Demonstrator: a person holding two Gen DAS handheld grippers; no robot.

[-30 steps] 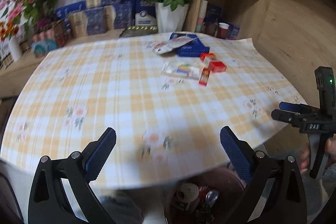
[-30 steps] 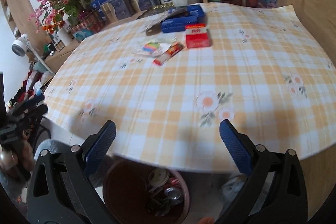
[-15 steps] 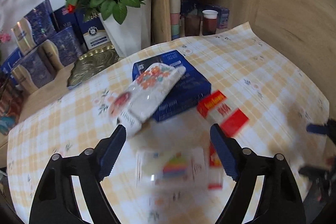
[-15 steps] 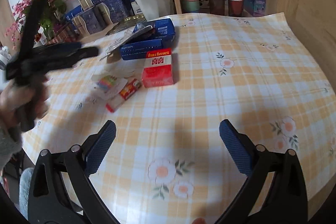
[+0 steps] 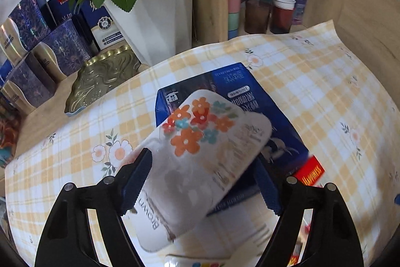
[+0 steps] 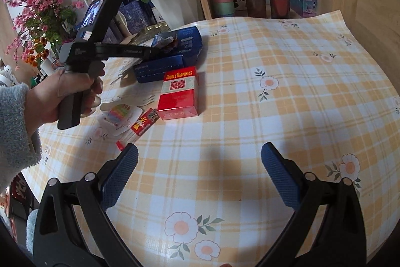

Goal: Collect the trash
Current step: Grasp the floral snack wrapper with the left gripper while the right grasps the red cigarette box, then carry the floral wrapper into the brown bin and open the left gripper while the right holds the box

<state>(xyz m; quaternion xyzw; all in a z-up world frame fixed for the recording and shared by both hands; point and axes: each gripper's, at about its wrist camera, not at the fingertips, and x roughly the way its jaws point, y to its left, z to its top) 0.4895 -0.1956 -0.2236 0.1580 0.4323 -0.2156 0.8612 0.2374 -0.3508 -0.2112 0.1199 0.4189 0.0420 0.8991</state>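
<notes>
While my left gripper reaches over the clutter, its blue fingers sit on either side of a white tissue pack printed with orange and teal flowers; the left finger looks to touch the pack's edge, but I cannot tell whether the right one does, so I read the fingers as released around it rather than clenched. That pack lies tilted across a dark blue box on the yellow checked tabletop. From my right wrist view, my left hand, in a fuzzy pale sleeve, holds the gripper's handle above the blue box. Just in front of that box stands a red cigarette pack, with a small red wrapper and a clear packet with coloured stripes beside it. My right gripper hovers over bare tabletop near the front edge, fingers spread wide and grasping nothing.
</notes>
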